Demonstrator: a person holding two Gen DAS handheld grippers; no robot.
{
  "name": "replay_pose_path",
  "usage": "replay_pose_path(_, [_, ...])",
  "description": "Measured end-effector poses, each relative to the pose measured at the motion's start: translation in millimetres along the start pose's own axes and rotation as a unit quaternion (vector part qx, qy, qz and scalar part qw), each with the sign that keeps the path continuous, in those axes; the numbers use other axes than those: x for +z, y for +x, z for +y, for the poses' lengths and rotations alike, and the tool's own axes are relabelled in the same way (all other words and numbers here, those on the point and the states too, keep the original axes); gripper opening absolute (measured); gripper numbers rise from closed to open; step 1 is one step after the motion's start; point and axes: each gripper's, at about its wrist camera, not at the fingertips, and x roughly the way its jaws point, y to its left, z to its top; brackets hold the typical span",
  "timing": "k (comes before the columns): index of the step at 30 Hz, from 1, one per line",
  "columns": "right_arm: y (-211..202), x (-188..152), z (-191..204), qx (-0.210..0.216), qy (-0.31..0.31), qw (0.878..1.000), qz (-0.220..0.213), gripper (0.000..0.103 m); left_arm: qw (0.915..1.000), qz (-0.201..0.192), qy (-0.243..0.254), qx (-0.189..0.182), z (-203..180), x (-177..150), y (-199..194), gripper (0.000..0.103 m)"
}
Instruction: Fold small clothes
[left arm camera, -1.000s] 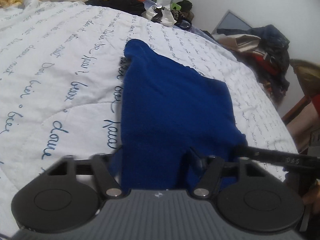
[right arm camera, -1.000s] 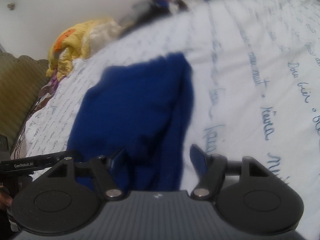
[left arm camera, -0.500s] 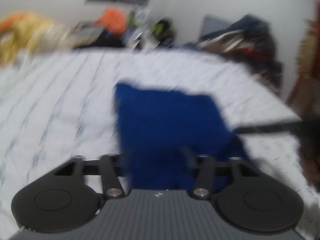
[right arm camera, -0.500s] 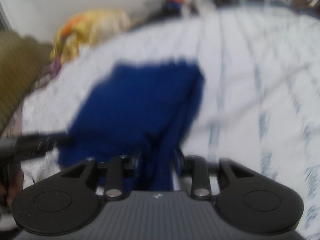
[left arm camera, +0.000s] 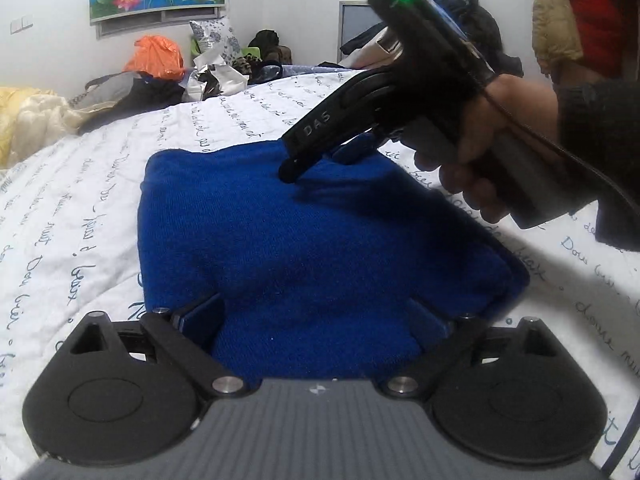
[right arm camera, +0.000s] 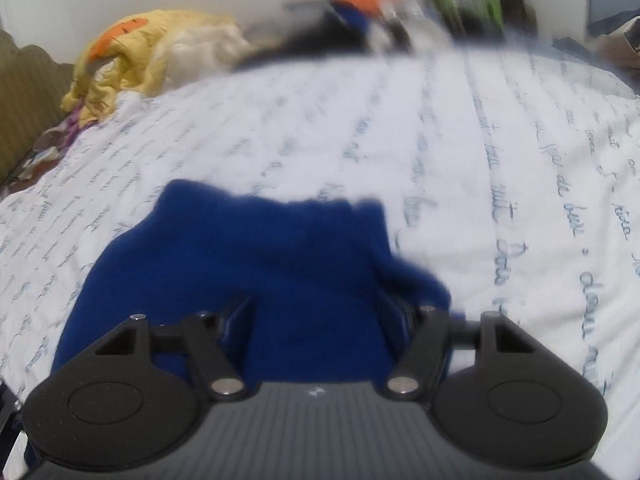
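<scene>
Left tongs [left arm camera: 320, 320]: jaws opening wide over blue garment [left arm camera: 304, 232], nothing pinched. Right tongs [right arm camera: 316, 320]: jaws opening, cloth between, unpressed. Garment: lying on bed [left arm camera: 80, 200], apparently folded into a compact block; final fold or tidying possibly left.

The left gripper [left arm camera: 316, 316] is angling downward, its jaws opening wide with nothing pinched between the pads. The right gripper [left arm camera: 320, 160], gripped by the person's right hand [left arm camera: 492, 148], is tilting downward ahead, its jaws also opening.
</scene>
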Motion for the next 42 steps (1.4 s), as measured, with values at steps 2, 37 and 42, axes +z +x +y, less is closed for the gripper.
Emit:
replay_pose_path(2, [4,3,7,-0.017,-0.015,1.000,0.006,0.068,1.0000,-0.001,-0.002,-0.001,-1,-3,-3,0.098])
replay_pose_path(37, [-114,-106,57,-0.031,-0.061,0.994,-0.087,0.086,0.9840,0.027,-0.165,0.060,17,-30,-77,0.103])
replay_pose_path(42, [-100,-133,51,-0.049,-0.038,0.997,-0.040,0.094,0.9823,0.066,-0.152,0.088,9,-34,-70,0.100])
